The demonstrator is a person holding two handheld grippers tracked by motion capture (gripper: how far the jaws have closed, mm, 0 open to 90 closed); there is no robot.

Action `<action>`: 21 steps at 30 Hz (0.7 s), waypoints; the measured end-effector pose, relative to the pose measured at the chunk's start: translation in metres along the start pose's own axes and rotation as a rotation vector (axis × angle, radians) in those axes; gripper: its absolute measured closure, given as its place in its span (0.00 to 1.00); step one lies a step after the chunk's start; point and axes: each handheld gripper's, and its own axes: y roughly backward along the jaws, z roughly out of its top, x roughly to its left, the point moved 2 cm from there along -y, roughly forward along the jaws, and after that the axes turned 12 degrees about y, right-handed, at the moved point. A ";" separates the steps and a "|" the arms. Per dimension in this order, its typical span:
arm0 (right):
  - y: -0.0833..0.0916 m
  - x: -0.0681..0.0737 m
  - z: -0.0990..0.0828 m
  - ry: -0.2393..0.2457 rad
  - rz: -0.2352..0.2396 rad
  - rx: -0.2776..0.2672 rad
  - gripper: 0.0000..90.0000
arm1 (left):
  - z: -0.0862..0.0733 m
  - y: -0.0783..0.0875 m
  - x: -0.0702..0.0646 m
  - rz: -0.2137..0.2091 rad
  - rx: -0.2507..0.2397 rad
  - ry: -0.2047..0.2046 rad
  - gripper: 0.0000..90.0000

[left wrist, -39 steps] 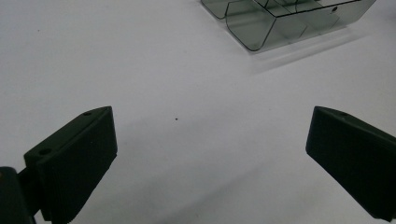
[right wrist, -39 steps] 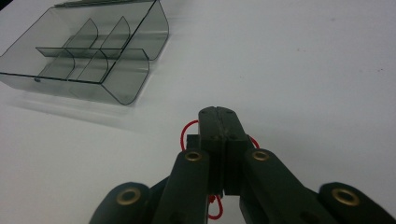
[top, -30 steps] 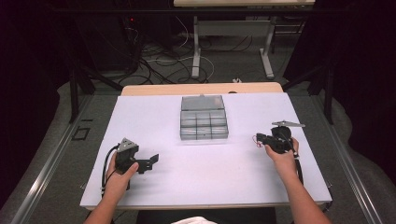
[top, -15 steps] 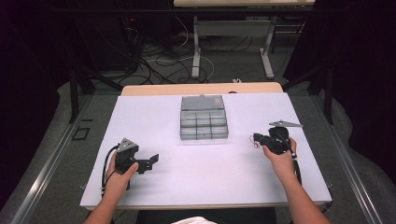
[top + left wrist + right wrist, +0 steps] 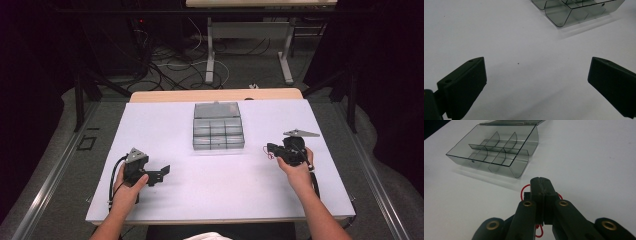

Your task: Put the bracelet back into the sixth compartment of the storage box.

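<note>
A clear grey compartment box (image 5: 218, 132) lies with its lid open at the middle of the white tabletop (image 5: 150, 125). Its divided cells (image 5: 491, 152) look empty. My right gripper (image 5: 270, 149) hovers to the box's right and points toward it. Its jaws are shut (image 5: 540, 180) on a small dark piece with thin red wire (image 5: 524, 188) looping out on both sides. My left gripper (image 5: 161, 173) sits near the front left of the table. It is open (image 5: 536, 67), with bare table between the fingers. The box's corner (image 5: 571, 15) lies farther ahead of it.
The white top ends at a wooden strip (image 5: 215, 94) at the far side. Beyond it stand table legs (image 5: 210, 50) and loose cables (image 5: 170, 55) on the floor. Dark drapes close in both sides.
</note>
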 end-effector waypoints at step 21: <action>-0.006 0.020 0.006 0.029 0.039 -0.011 1.00 | 0.000 0.000 -0.001 0.000 0.002 -0.001 0.02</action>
